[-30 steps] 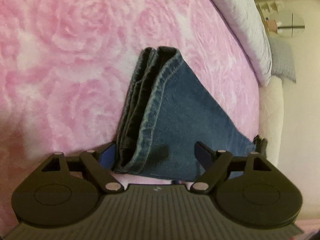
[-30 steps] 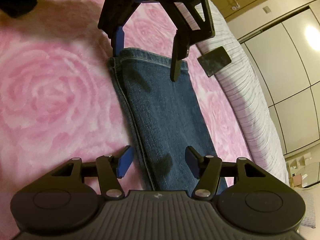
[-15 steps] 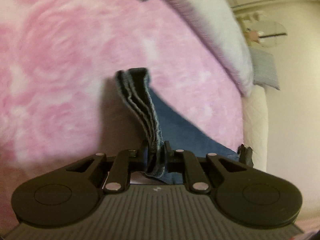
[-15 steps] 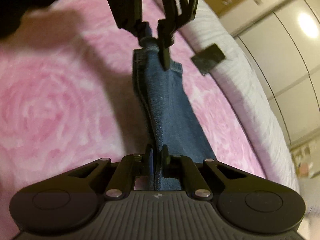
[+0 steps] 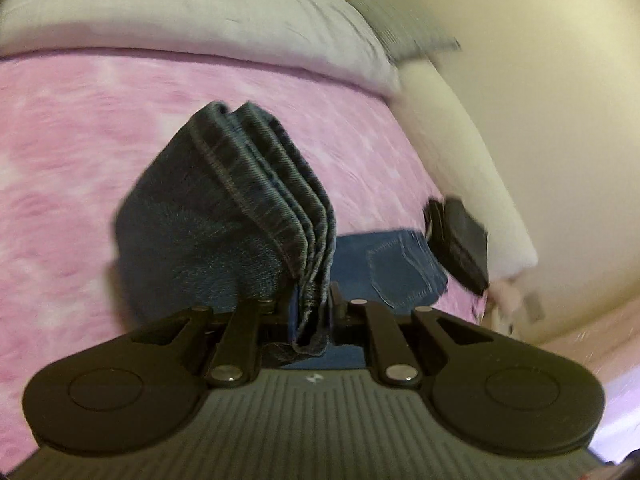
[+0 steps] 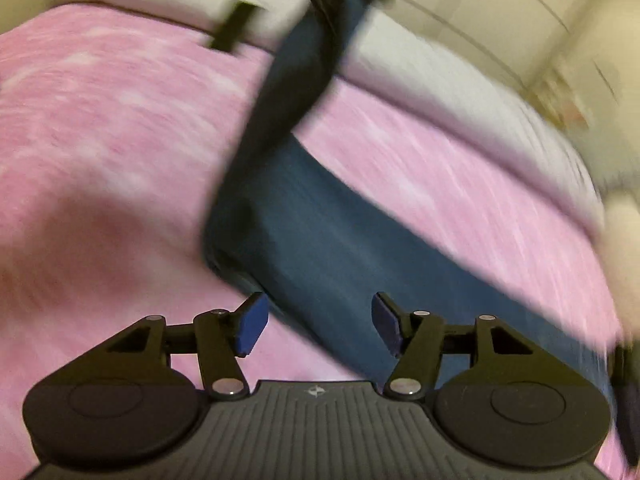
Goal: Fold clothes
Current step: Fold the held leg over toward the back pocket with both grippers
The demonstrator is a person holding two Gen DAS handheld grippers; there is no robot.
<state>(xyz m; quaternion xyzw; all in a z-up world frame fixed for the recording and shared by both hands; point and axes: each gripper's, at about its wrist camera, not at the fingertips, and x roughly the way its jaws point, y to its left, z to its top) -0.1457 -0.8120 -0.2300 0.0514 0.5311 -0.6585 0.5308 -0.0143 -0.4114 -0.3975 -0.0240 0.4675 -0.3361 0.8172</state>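
**Left gripper lifting the hem end of the jeans over the pink bedspread**

In the left wrist view, the fuzzy pink rose-patterned bedspread [image 5: 72,152] is filling the left side, with a pale grey quilted cover [image 5: 192,8] lying along its far edge. At the centre, the black two-finger left gripper [image 5: 310,308] is clamping tight on the stacked hem layers of the dark blue denim jeans [image 5: 224,200]; the cloth is rising from between its jaws as a thick fan of stitched edges. To the right of the jaws, the seat of the jeans, with a stitched back pocket, is lying flat on the bedspread. Further right, a dark flat item [image 5: 464,240] is resting at the bed's edge; what it is cannot be told. Beyond it, a cream wall is curving away.

In the right wrist view, heavily blurred, the bedspread [image 6: 100,120] is again filling the left. The jeans [image 6: 320,232] are running in a band from the lower right towards the centre, where they are bending upward at a fold, and are hanging from the left gripper at the top edge. The black right gripper with blue pads [image 6: 318,324] is opening, its jaws standing apart over the denim with the pads pressing on nothing. To the right, the grey cover and pale cupboard doors [image 6: 520,8] are showing.
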